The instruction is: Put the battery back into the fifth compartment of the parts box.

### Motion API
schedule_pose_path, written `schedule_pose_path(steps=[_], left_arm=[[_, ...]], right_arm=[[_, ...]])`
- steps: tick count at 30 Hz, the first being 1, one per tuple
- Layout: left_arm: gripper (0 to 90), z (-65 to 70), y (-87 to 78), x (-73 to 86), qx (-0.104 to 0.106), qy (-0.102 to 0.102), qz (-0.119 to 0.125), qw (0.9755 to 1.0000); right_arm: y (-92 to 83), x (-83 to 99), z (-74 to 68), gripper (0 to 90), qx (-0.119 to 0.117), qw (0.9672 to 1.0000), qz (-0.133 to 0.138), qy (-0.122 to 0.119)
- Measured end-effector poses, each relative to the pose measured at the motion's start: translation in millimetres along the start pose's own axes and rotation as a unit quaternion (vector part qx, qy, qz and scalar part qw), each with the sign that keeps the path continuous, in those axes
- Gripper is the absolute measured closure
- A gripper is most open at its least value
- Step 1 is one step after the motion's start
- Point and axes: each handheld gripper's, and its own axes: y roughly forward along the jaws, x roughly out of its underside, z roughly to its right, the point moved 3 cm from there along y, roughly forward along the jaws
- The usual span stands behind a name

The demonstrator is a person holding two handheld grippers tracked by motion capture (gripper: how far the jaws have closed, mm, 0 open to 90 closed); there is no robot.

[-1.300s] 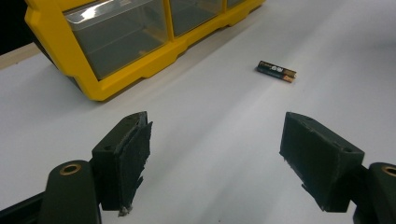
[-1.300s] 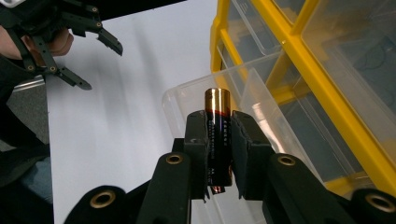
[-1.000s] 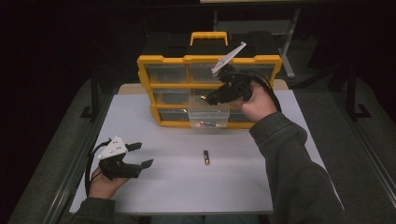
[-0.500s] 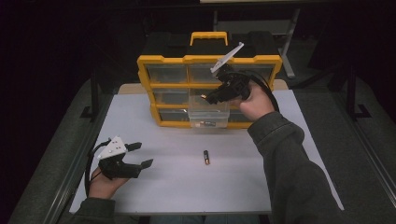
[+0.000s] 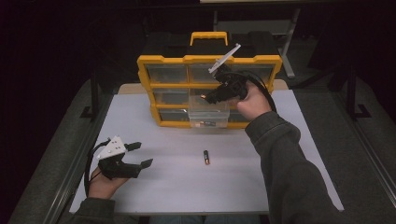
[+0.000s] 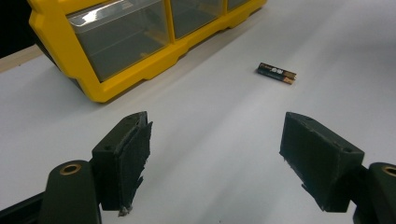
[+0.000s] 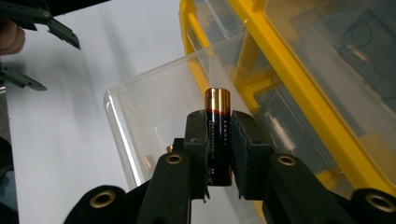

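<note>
The left gripper (image 5: 133,155) rests low on the white table (image 5: 163,186) at the near left corner, its jaws spread wide with nothing between them; from its own view the bare tabletop lies between the two black pads, and it sits just where it did a second ago. A little to its right, out in the open middle of the table, a spare battery (image 5: 206,158) lies on its side, well apart from both hands and untouched in all that time. Behind it stands the yellow drawer box (image 5: 163,60), with one clear drawer (image 5: 208,115) in the bottom row pulled out toward the person. Above that drawer hangs the right gripper (image 5: 208,97), clenched on a second battery (image 7: 218,135), which stands upright between the pads with its copper end up. Hardly anything has shifted over the last second: the right hand has only crept a touch, and its grip has not loosened. My guess is the person is lining the battery up over the open drawer before letting go, so the drop is yet to come, and the one on the table would be next.
</note>
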Motion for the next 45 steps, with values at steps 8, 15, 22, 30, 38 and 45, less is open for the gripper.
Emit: schedule_pose_path(steps=[8, 15, 22, 30, 38, 45], left_arm=[[23.7, -0.5, 0.4, 0.4, 0.000, 0.001, 0.003, 1.0000], [23.7, -0.5, -0.2, 0.4, 0.001, 0.000, 0.000, 1.0000], [23.6, -0.5, -0.2, 0.4, 0.000, -0.003, 0.003, 1.0000], [23.6, -0.5, -0.3, 0.4, 0.000, -0.004, 0.003, 1.0000], [23.6, -0.3, 0.4, 0.3, 0.000, -0.001, 0.001, 1.0000], [23.6, -0.8, 0.3, 0.0, 0.000, 0.003, -0.005, 1.0000]], right_arm=[[5.9, 2.5, 1.9, 75.8, 0.006, 0.9999, -0.011, -0.006], [11.4, 7.6, 4.0, 75.8, 0.001, 0.9999, -0.015, 0.003], [16.6, 10.4, 4.6, 74.3, 0.001, 0.9998, -0.021, 0.003], [11.9, 9.7, 3.6, 70.6, 0.000, 1.0000, -0.009, 0.002], [-4.1, 7.7, -5.4, 70.3, -0.009, 0.9998, 0.013, 0.015], [-21.7, 10.4, -18.7, 68.3, -0.023, 0.9990, 0.035, 0.015]])
